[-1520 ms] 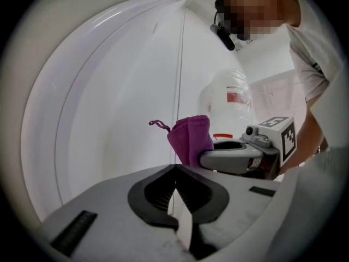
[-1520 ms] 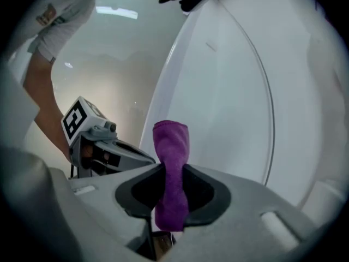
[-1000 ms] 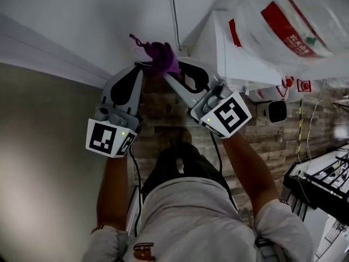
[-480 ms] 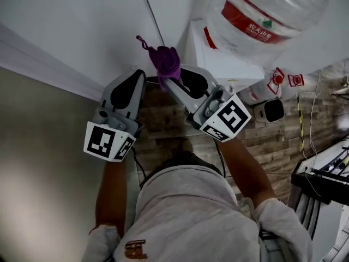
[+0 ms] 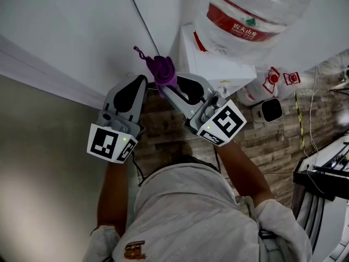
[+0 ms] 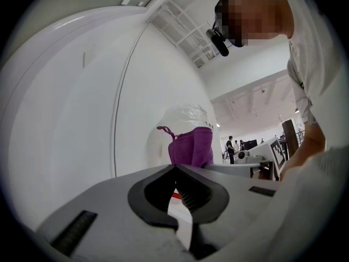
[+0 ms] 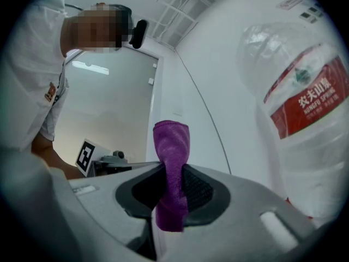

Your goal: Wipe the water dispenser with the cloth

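Observation:
A purple cloth (image 5: 162, 70) (image 7: 171, 171) is pinched between the jaws of my right gripper (image 5: 167, 84), which is shut on it; the folded cloth sticks up past the tips. The white water dispenser (image 5: 218, 64) stands just right of both grippers, with a clear water bottle (image 5: 252, 12) (image 7: 297, 113) carrying a red label on top. My left gripper (image 5: 143, 79) is held beside the right one, its jaws shut with nothing between them. In the left gripper view the cloth (image 6: 191, 146) shows just beyond the tips, with the bottle (image 6: 182, 124) behind it.
A white wall (image 5: 71, 26) with a thin vertical cable (image 5: 142, 21) stands behind the grippers. Red and blue taps (image 5: 272, 81) stick out of the dispenser's front. A small white appliance (image 5: 270, 111) sits on the wood-pattern floor; a rack with cables (image 5: 327, 173) is at the right.
The view has shifted, bringing the dispenser and bottle further left in the picture. Both grippers stay close together, the right one still holding the cloth.

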`<state>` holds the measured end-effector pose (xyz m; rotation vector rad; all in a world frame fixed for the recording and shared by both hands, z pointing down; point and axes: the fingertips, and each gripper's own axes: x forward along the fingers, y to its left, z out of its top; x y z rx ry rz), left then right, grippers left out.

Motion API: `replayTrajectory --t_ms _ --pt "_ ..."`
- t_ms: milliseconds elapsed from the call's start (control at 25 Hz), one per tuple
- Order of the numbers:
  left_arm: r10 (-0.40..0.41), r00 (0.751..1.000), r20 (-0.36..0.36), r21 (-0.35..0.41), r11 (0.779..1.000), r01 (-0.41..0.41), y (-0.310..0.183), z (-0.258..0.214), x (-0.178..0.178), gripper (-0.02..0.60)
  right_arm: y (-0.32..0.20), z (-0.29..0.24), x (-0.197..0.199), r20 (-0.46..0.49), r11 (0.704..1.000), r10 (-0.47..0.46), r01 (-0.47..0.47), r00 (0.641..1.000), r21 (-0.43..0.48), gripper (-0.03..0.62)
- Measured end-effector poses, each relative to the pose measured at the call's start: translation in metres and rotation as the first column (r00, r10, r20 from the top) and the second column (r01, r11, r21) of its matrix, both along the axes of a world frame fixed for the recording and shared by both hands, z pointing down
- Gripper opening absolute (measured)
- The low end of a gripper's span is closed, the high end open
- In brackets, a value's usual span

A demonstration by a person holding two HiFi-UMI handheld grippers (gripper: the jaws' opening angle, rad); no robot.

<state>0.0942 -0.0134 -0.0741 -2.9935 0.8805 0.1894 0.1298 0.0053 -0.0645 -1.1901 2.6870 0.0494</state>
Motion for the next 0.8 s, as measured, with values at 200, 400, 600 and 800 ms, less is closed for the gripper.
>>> replayTrajectory --t_ms 200,400,600,800 --pt "0.004 1.000 -0.010 0.010 1.000 -0.004 0.006 -0.004 0.003 -0.002 0.005 -0.005 0.003 -0.001 1.000 0.010 -0.010 1.000 0.013 0.091" --pt "0.005 1.000 -0.015 0.023 1.000 -0.004 0.012 -0.009 0.004 -0.002 0.012 -0.007 0.004 -0.008 1.000 0.011 -0.011 1.000 0.017 0.091" --pt "0.007 1.000 -0.012 0.030 1.000 -0.006 0.023 -0.011 0.002 -0.002 0.021 -0.010 0.000 -0.009 1.000 0.010 -0.010 1.000 0.022 0.091" --pt "0.004 1.000 -0.013 0.033 0.999 -0.004 0.027 -0.012 0.000 -0.002 0.025 -0.012 -0.002 -0.011 1.000 0.010 -0.010 1.000 0.029 0.091"
